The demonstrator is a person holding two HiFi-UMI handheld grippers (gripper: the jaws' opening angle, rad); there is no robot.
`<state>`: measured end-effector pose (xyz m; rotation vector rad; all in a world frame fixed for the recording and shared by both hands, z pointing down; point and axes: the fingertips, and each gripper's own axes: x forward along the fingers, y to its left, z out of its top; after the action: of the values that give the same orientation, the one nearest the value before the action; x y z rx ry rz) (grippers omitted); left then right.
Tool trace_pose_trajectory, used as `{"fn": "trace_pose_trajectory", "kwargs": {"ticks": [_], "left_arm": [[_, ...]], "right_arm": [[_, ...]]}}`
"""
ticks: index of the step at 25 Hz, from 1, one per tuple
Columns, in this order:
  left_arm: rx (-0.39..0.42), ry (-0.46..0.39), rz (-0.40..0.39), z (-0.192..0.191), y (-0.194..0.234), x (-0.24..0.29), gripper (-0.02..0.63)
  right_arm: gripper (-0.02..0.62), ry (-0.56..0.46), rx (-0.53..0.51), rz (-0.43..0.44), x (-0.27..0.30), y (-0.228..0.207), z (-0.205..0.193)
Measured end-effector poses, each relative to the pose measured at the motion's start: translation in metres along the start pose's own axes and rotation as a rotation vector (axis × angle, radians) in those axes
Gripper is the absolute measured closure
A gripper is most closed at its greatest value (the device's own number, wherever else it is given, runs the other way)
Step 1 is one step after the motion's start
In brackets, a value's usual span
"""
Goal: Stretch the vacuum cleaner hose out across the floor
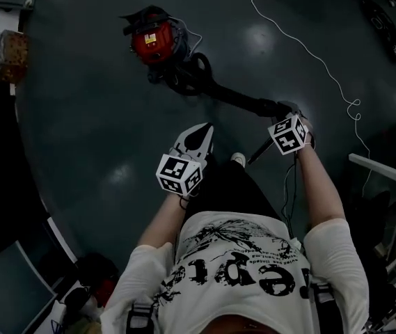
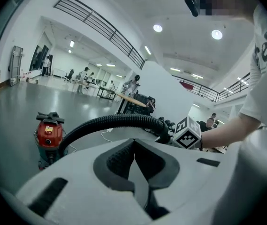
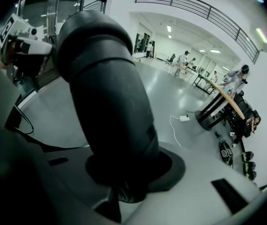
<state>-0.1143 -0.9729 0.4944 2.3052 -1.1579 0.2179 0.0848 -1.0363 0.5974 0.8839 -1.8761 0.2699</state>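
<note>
Right gripper clamped on the vacuum hose end; left gripper closed and empty.

The right gripper (image 1: 285, 113) has its 2 jaws partly apart and pressed on the smooth black cuff (image 3: 110, 93) at the end of the black ribbed vacuum cleaner hose (image 1: 218, 92), held above the dark grey glossy floor (image 1: 93, 124). From that grip the hose curves down to the red canister vacuum cleaner (image 1: 153, 40), which stands on the floor well ahead of the person. The left gripper (image 2: 134, 146) has its 2 jaws fully together with nothing between them, apart from the hose. A thin white cable (image 1: 326, 72) snakes over the floor to the right.
</note>
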Motion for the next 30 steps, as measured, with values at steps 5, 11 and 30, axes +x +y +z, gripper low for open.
{"fn": "trace_pose_trajectory", "kwargs": {"ticks": [5,11,30], "left_arm": [[0.019,0.006,-0.005,-0.001,-0.031,-0.033,0.598],[0.042,0.066,-0.108,-0.014,-0.066,-0.048,0.485],[0.096,0.234,-0.292,-0.132,-0.138,-0.152,0.476]], "right_arm": [[0.5,-0.012,0.074,-0.037,-0.07,-0.008,-0.008],[0.503,-0.004,0.144,-0.05,-0.124,0.017,-0.022],[0.535,-0.132,0.72,0.139,-0.23,0.173,-0.106]]}}
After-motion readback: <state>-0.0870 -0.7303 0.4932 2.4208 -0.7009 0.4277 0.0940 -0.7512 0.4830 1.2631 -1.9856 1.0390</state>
